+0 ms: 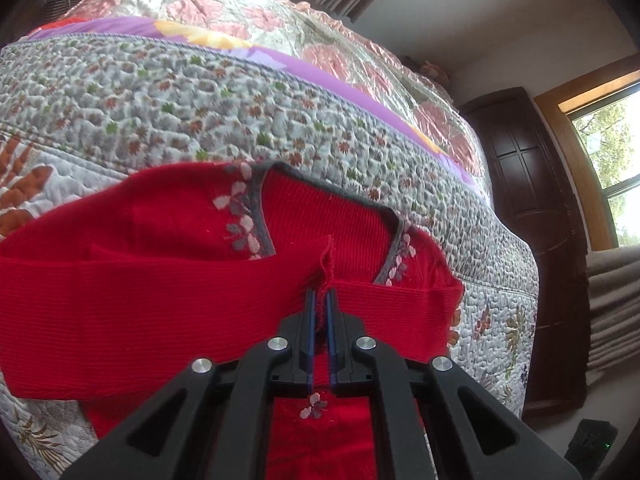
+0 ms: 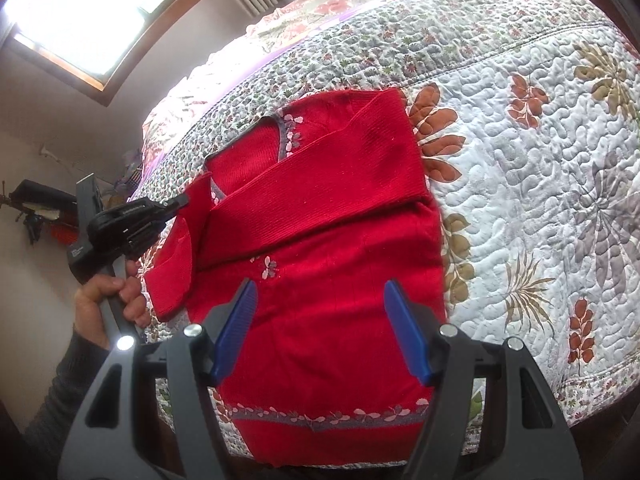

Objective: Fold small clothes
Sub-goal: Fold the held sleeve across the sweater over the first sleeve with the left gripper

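Note:
A small red knit sweater (image 2: 320,248) with grey trim and pink flower embroidery lies flat on the quilted bedspread (image 2: 540,160). One sleeve (image 2: 320,168) is folded across its chest. My left gripper (image 1: 320,296) is shut on the cuff of the other sleeve (image 1: 326,264), holding it over the sweater's chest (image 1: 312,212); in the right wrist view that left gripper (image 2: 182,200) pinches the cuff at the sweater's left side. My right gripper (image 2: 320,292) hovers open above the sweater's lower body, nothing between its blue pads (image 2: 236,328).
The bed carries a floral satin cover (image 1: 224,12) and a purple sheet (image 1: 320,68) beyond the quilt. A dark wooden cabinet (image 1: 524,200) and a window (image 1: 608,140) stand beside the bed. A person's hand (image 2: 108,296) holds the left gripper's handle at the bed edge.

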